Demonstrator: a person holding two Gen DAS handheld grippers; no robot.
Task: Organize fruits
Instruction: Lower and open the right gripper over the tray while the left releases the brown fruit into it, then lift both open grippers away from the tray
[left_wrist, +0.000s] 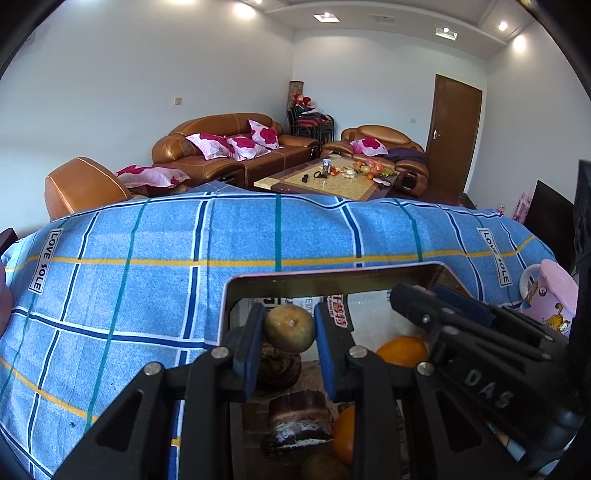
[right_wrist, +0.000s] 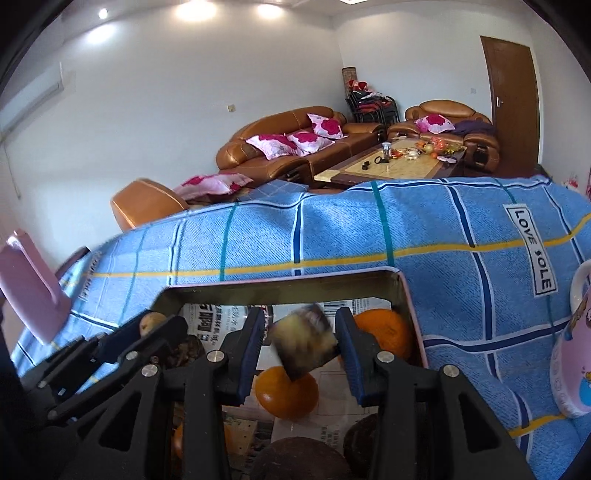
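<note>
Gripping brown fruit (left_wrist: 289, 328) w/ left hand-held gripper (left_wrist: 289, 341), above tin rim (left_wrist: 332, 274).

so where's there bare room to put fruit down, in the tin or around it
Bare tablecloth lies left of the tin and beyond its far rim. Inside, paper lining shows right of the near orange. The tin's near end is crowded.

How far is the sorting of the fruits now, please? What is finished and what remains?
Done: oranges already lie in the paper-lined tin box. In hand: the left gripper holds a greenish-brown round fruit over the box; the right gripper has a blurred dark and yellow piece between its jaws. Left: both pieces must still be set down.
</note>
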